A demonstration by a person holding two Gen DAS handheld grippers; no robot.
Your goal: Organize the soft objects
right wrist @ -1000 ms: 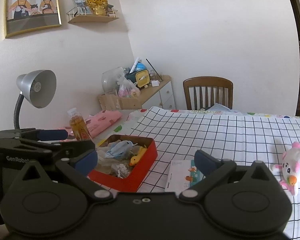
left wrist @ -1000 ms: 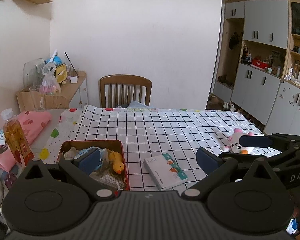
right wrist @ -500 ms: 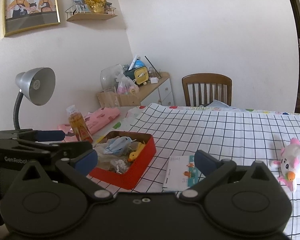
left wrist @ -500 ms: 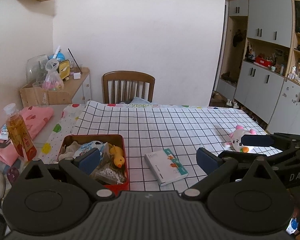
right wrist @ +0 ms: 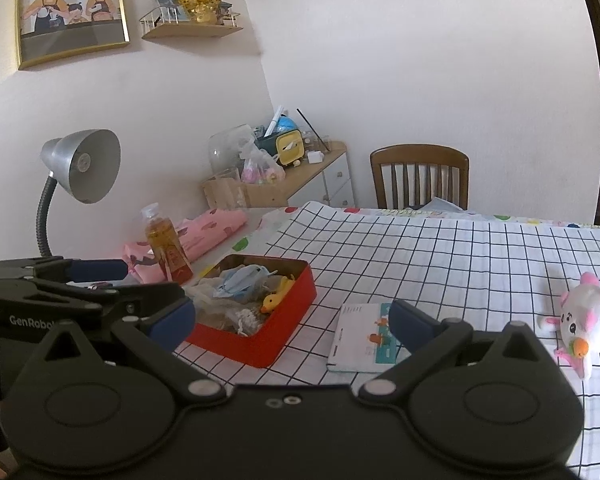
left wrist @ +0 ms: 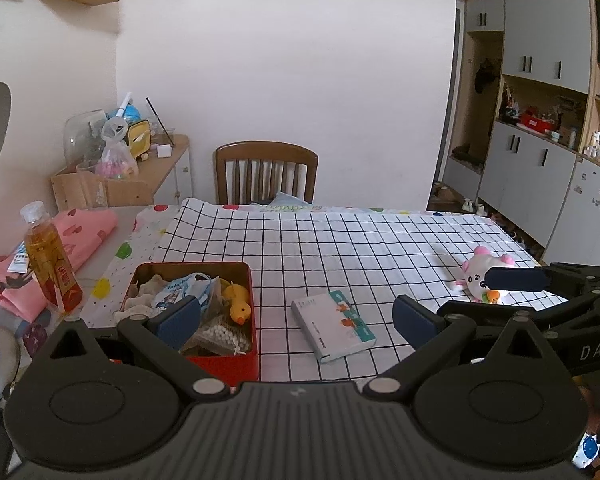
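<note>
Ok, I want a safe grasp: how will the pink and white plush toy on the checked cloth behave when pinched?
The plush toy looks stuffed and rounded, so it would probably squash between the fingers and seem light. Lying on its side on the checked cloth, it seems unlikely to roll. Its small pink limbs may flop when lifted.

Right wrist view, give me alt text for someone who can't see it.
An open right gripper hangs above a checked tablecloth, holding nothing. Ahead lie a red tin of soft items, a small book, and a pink-and-white plush toy at the right.
</note>
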